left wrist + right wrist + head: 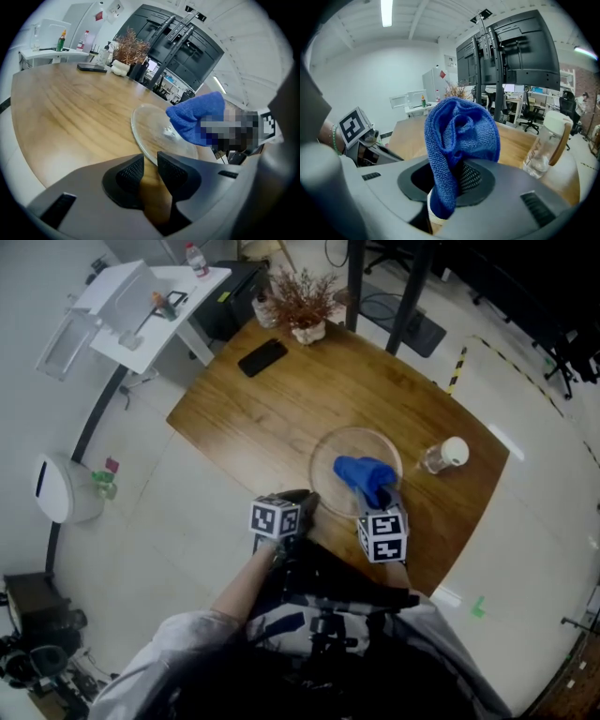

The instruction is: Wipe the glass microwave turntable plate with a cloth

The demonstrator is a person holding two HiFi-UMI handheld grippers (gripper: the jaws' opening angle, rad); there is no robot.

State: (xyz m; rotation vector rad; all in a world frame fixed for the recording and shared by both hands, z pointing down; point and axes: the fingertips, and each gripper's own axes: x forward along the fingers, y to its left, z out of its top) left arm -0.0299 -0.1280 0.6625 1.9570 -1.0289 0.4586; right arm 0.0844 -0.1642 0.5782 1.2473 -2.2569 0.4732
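The glass turntable plate [328, 463] [152, 129] is lying flat on the wooden table [272, 413], near the person's edge. The left gripper [302, 502] [150, 171] is pinching the plate's near rim between its closed-in jaws. The right gripper [382, 495] [454, 183] is clamping a bunched blue cloth [366, 474] [197, 117] [459, 136] and pressing it onto the plate's right part. A clear bottle [442, 457] [546, 145] is standing just beside the plate, and a phone [262, 357] is lying well apart.

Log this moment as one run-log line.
left gripper: shut on plate rim | right gripper: shut on cloth | cloth over plate
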